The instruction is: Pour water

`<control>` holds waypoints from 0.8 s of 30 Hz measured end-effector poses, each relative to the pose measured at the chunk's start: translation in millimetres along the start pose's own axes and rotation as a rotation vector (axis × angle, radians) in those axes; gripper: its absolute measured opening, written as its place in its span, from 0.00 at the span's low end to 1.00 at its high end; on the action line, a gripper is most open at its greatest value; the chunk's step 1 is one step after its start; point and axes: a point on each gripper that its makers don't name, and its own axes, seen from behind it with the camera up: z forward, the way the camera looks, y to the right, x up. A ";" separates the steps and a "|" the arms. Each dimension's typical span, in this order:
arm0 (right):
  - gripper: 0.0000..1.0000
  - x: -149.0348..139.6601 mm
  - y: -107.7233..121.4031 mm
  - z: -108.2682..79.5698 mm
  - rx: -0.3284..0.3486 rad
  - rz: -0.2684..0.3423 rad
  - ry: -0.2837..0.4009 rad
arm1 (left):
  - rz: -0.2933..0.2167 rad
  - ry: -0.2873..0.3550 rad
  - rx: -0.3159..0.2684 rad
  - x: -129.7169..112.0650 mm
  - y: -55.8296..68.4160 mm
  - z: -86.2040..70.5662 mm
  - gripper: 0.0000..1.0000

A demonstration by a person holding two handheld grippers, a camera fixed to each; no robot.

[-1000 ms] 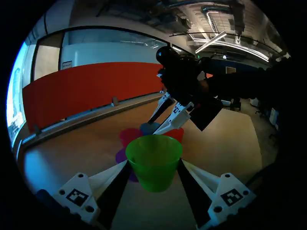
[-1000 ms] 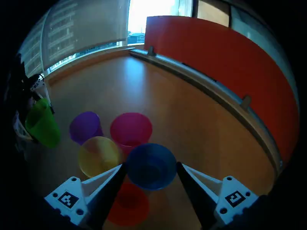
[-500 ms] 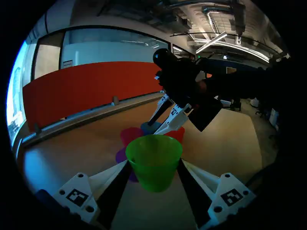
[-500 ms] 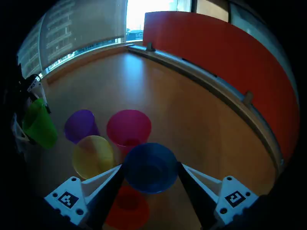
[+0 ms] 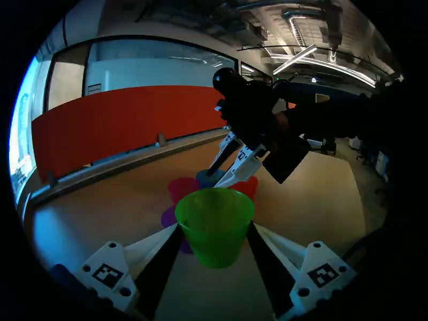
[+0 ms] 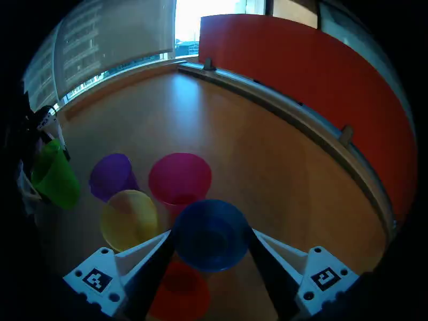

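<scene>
With left gripper (image 5: 214,231) clamping the green cup (image 5: 215,211) and right gripper (image 6: 211,238) clamping the blue cup (image 6: 209,247) near the magenta cup (image 6: 180,177), align rims closely, then tilt slowly.

In the left gripper view the purple cup (image 5: 170,218) is mostly hidden behind the green cup (image 5: 215,224), and the person's arm (image 5: 331,115) is lost in shadow. In the right gripper view the red cup (image 6: 179,291) is partly covered by the blue cup (image 6: 209,241) and cut off by the lower edge.
</scene>
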 end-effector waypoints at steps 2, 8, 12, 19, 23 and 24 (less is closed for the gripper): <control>0.94 0.5 -0.2 0.5 0.000 0.003 0.003 | 0.000 0.000 0.000 0.1 -0.1 -0.1 0.83; 0.94 1.0 -1.6 0.6 0.006 0.010 0.018 | -0.001 0.001 0.000 0.9 -0.4 0.4 0.83; 0.94 2.2 -1.6 -0.7 0.010 0.010 0.031 | -0.001 0.000 0.002 0.8 -0.9 1.4 0.83; 0.93 8.4 -1.4 -4.7 0.004 -0.002 0.065 | 0.000 0.004 0.005 4.0 -0.8 1.3 0.83; 0.93 14.3 -3.0 -11.0 0.000 -0.013 0.096 | 0.005 0.007 0.007 7.1 -0.2 0.9 0.83; 0.93 16.2 -3.5 -13.0 -0.002 -0.016 0.106 | 0.006 0.008 0.008 8.0 -0.1 0.8 0.83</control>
